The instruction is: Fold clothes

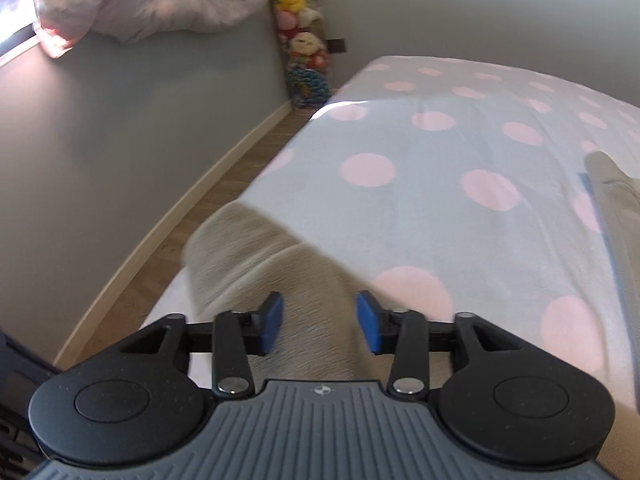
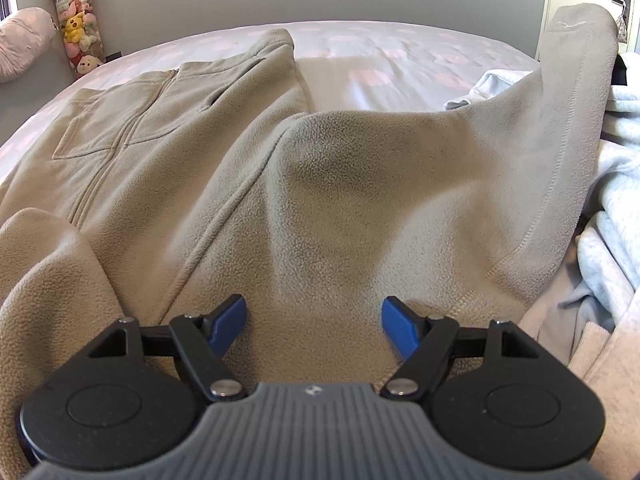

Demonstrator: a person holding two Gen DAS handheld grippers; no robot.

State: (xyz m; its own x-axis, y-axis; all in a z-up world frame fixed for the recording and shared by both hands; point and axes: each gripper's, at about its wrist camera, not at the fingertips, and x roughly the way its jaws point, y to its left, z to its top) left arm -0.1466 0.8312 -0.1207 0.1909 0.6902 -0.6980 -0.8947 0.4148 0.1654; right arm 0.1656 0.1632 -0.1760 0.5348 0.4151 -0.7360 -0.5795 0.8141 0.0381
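Note:
A beige fleece jacket (image 2: 320, 168) with a front zip lies spread on the bed, front up, one part raised at the right. My right gripper (image 2: 314, 328) is open, its blue pads on either side of a fold of fleece near the jacket's near edge. In the left wrist view, a blurred beige part of the jacket (image 1: 256, 256) runs between the blue pads of my left gripper (image 1: 320, 322), which stands open near the bed's left edge. Another beige piece (image 1: 616, 208) shows at the right.
The bed sheet (image 1: 420, 184) is white with pink dots. A grey wall and wooden floor strip (image 1: 192, 216) lie left of the bed. A column of plush toys (image 1: 300, 40) stands in the corner. Pale grey garments (image 2: 608, 216) are piled at the right.

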